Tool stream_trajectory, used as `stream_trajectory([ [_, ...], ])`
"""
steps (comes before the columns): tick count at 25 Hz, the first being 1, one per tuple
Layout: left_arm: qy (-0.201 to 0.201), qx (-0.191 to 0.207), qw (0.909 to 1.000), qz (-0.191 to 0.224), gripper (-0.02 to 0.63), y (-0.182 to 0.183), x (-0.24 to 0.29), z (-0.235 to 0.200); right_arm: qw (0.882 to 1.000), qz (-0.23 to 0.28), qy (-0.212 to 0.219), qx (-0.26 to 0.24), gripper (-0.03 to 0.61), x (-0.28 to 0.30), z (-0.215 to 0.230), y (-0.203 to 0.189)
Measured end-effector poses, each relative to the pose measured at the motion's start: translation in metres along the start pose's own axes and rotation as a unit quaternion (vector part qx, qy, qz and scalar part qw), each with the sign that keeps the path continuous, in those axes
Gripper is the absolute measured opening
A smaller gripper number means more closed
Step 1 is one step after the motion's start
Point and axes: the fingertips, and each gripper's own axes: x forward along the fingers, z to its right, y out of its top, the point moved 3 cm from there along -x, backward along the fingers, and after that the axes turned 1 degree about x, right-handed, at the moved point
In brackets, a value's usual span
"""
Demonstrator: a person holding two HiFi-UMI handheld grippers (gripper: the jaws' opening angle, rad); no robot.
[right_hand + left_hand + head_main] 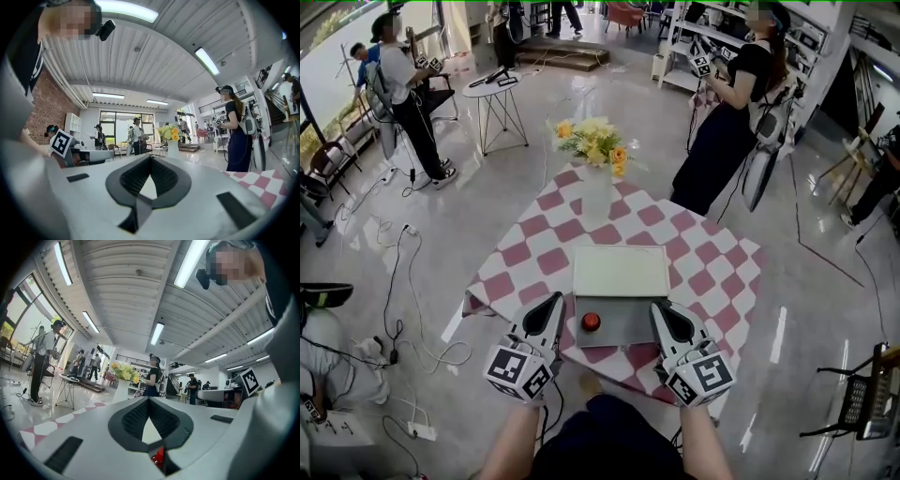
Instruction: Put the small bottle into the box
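**While Both Tongs Sit Closed: Hazards Before the Bottle Transfer**

Because the table's pink-and-white checked cloth (712, 281) is soft fabric, a dragged gripper would probably ruck it and shift everything standing on it.

The tall white vase of yellow flowers (595, 192) stands behind the work area, where an overlong reach could tip it.

The flat white rectangular box (621, 270) is matte and hard-edged. A smooth grey rectangular panel (633, 330) touches its near edge. Whether this is the box's open base or a separate tray cannot be determined.

The white moulded-plastic left gripper (553, 305) and right gripper (663, 312), both with dark ribbed pads, flank the panel. Each has its jaws fully together and holds nothing.

The small red round-topped bottle (592, 322) stands on the grey panel, near the left gripper. Approached with the jaws still closed, it would likely be knocked over and roll.
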Motion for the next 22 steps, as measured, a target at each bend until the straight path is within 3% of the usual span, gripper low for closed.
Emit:
stream_trajectory([
  [22, 0.002, -0.004, 1.0000, 0.000, 0.002, 0.0051, -0.0037, 0.0032, 1.000, 0.010, 0.009, 0.002, 0.005, 0.0002, -0.0059, 0.0065],
])
